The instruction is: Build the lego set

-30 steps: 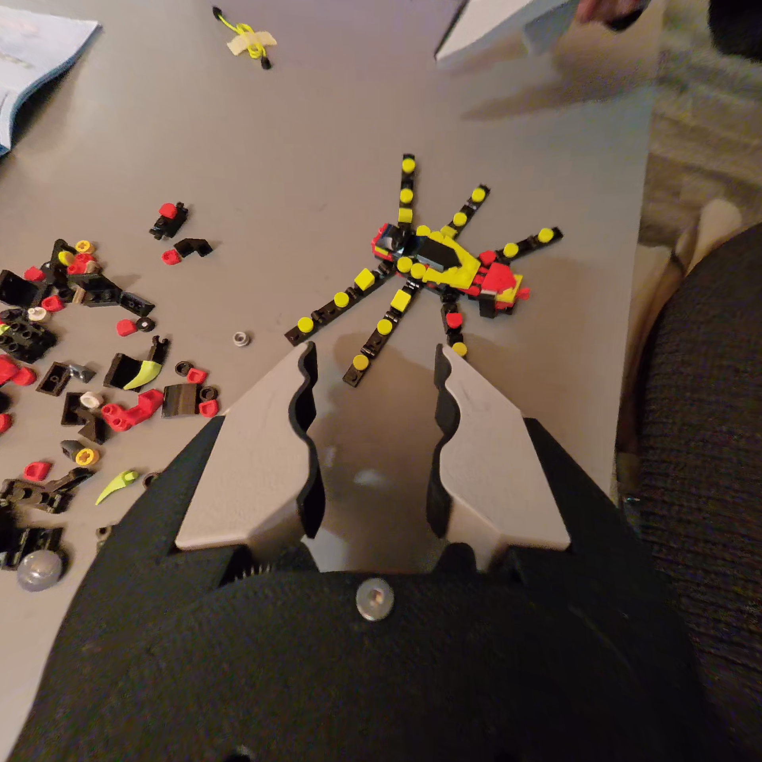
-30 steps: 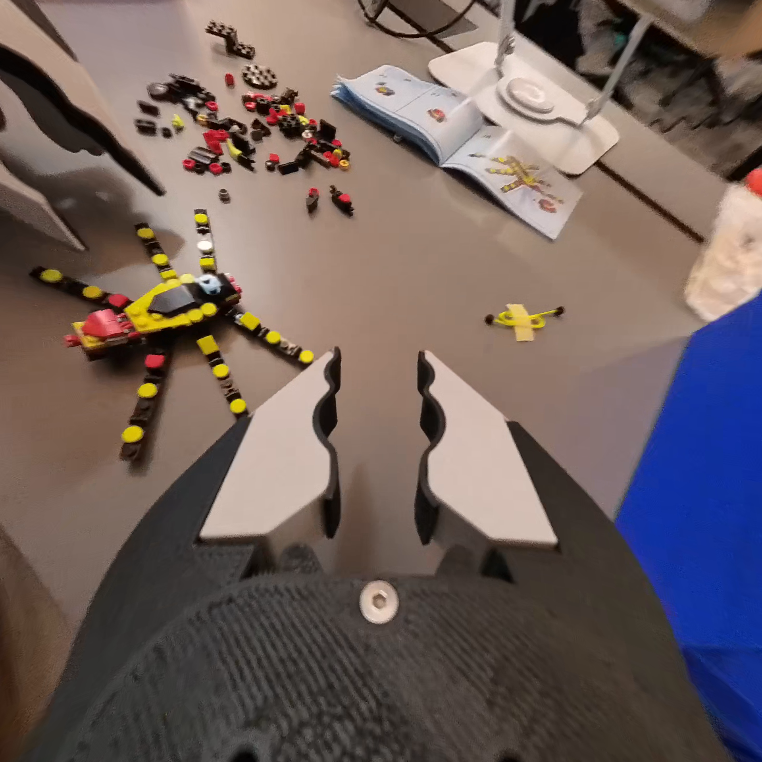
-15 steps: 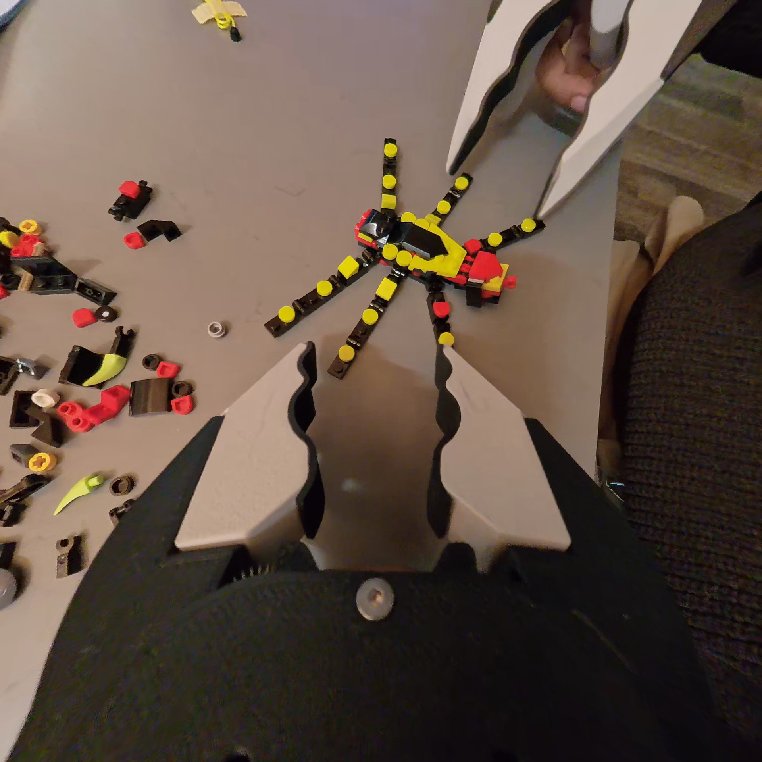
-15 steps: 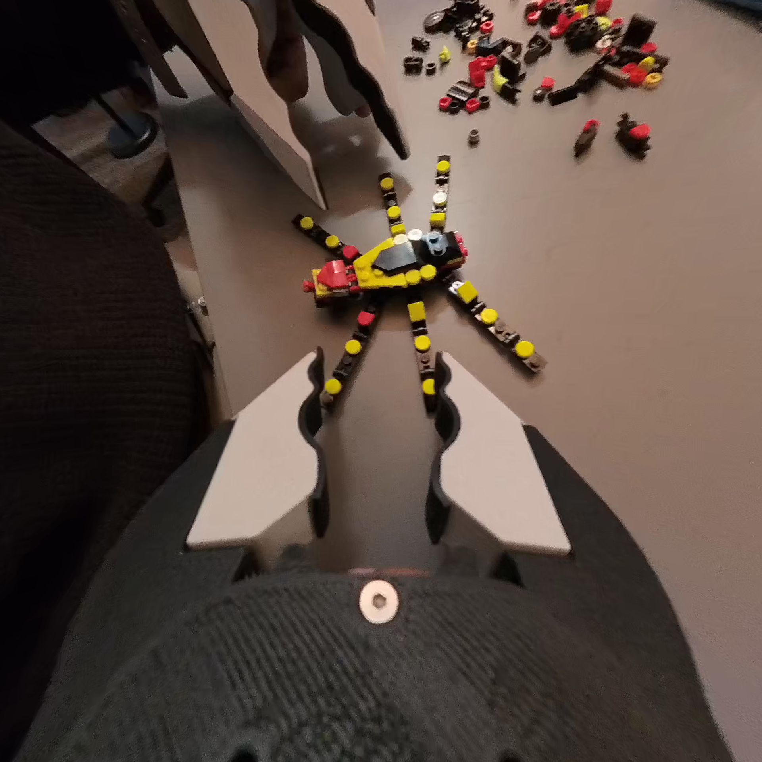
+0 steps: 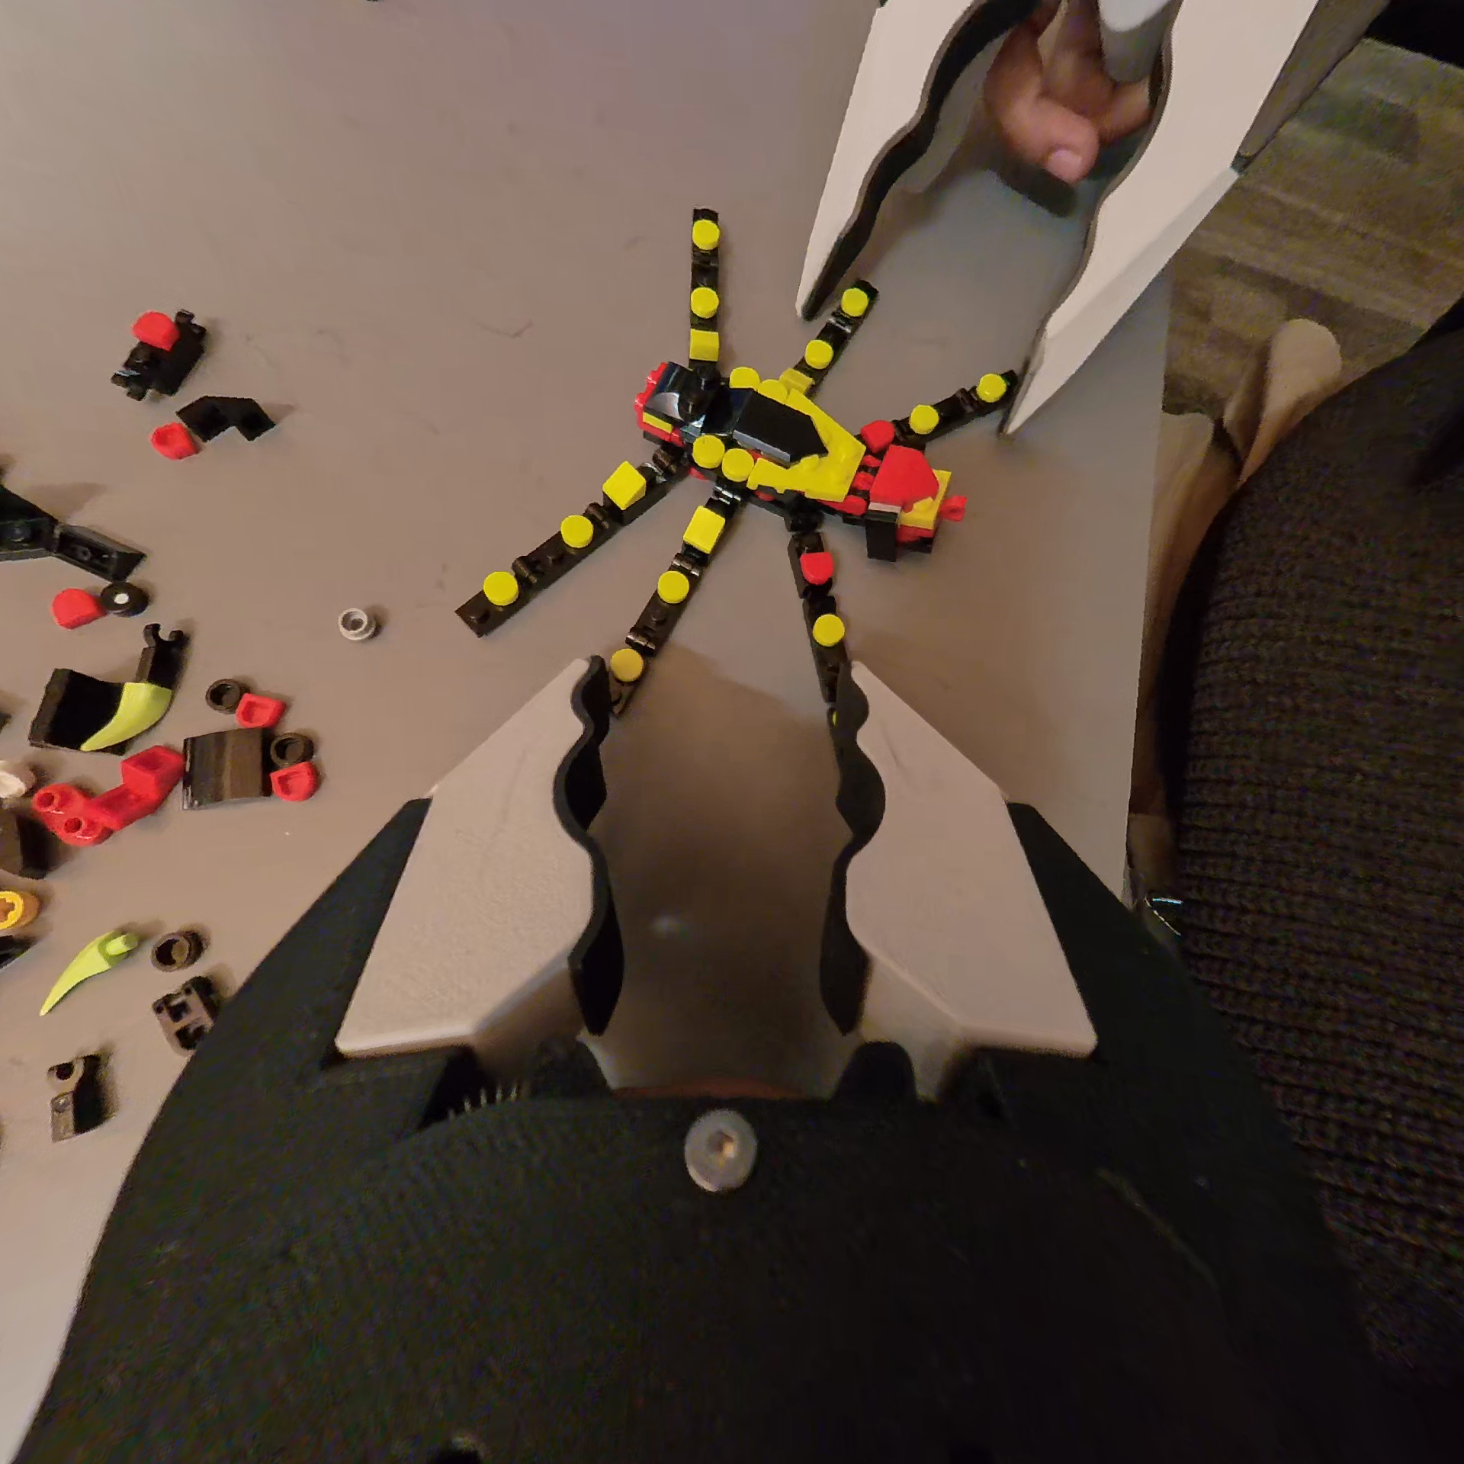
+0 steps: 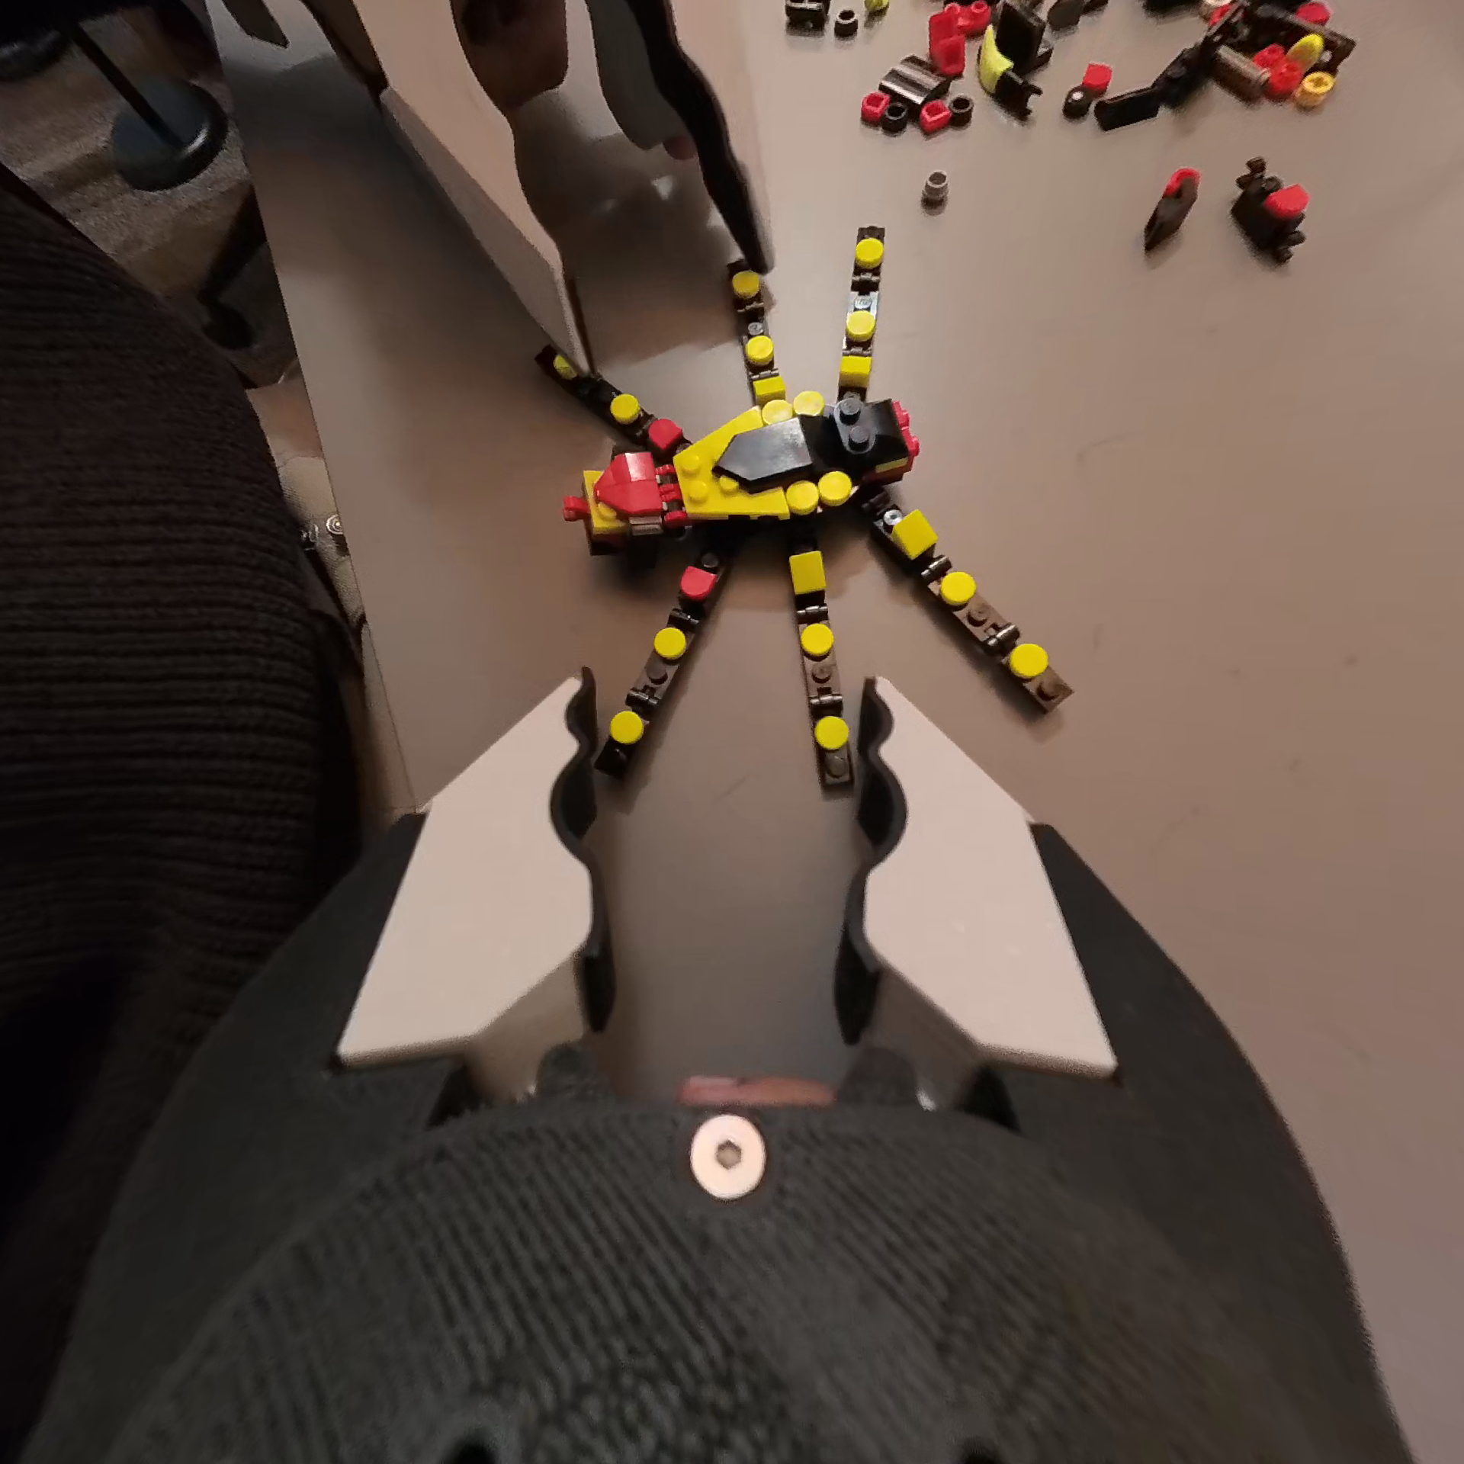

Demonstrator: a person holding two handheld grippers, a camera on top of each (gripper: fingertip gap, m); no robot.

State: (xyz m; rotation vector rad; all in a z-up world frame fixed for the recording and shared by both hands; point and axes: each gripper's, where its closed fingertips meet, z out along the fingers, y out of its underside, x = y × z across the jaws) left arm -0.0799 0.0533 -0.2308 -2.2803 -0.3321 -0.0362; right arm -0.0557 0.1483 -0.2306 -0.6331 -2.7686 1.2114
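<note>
A black, yellow and red lego spider (image 5: 792, 451) lies flat on the grey table with six legs spread; it also shows in the right wrist view (image 6: 760, 467). My left gripper (image 5: 717, 673) is open and empty, its tips at the ends of two near legs. My right gripper (image 6: 727, 683) is open and empty on the opposite side, its tips beside two other leg ends. Each gripper shows across the spider in the other's view: the right gripper (image 5: 911, 364) and the left gripper (image 6: 669, 313).
Loose black, red and yellow-green lego pieces (image 5: 158, 752) lie scattered left of the spider, also visible in the right wrist view (image 6: 1109, 63). A small grey round stud (image 5: 358, 623) lies alone. The table edge (image 5: 1141, 634) runs close to the spider, next to a person's dark knit clothing (image 5: 1331, 713). Spacing between my two grippers at the tips: around 11 centimetres.
My right gripper swung from facing the booklet to the spider's far side and opened wider. Both grippers have moved closer to the spider's legs.
</note>
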